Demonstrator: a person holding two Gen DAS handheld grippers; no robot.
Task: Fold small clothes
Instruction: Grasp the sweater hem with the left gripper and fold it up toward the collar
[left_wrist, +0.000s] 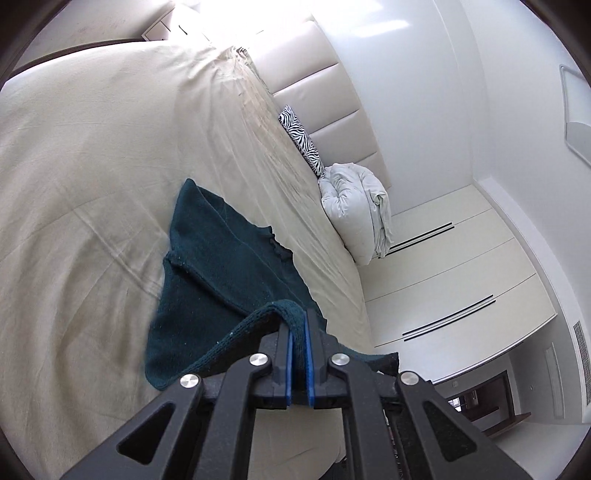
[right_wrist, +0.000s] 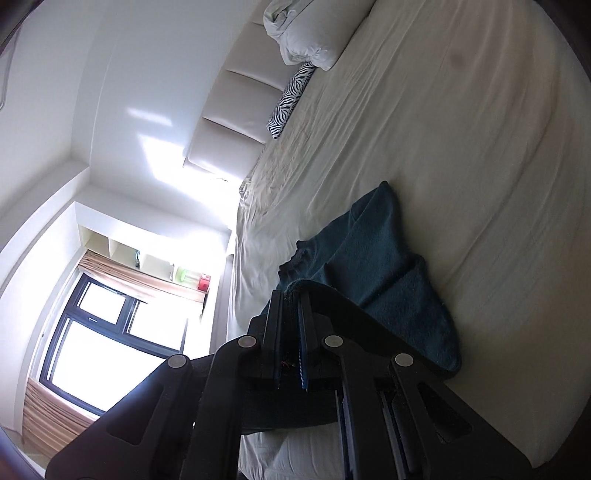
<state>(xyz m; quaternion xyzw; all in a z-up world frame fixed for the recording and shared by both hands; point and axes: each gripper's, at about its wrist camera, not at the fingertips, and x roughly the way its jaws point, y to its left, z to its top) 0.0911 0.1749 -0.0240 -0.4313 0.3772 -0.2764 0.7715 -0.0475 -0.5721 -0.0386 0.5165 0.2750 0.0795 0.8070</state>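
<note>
Garment: a dark teal knitted top (left_wrist: 221, 258), small, lying on the cream bed sheet (left_wrist: 92, 166) with its near hem raised off the bed.
Left tongs (left_wrist: 300, 321): pressed together on a fold of the ribbed hem; the blue pads (left_wrist: 308, 354) pinch the knit at their tips.
Right tongs (right_wrist: 291, 299): also pressed together, pinching the teal edge at their tips, seen in the right wrist view with the garment (right_wrist: 373, 266) running away beyond them.
Where the garment lies: its far part rests flat on the bed, neck opening and a sleeve toward the headboard (left_wrist: 332, 96); the near edge hangs between the two tongs.
Long axis: runs from the tongs away toward the headboard end, hem near, neck far.
Key relation: the free body of the top lies straight ahead of both tongs and below them, so carrying the hem forward over it would lay the near half onto the far half.
Nearer hand: neither is clearly nearer; each holds its own stretch of the same hem.
Step in hand, as I judge it: a lengthwise fold begun, not yet laid down.
Risk: uneven travel of the two hands could skew the fold line.
Far end of bed: a white bundled duvet (left_wrist: 354, 210) and a zebra-print pillow (left_wrist: 301, 140), well apart from the garment.
</note>
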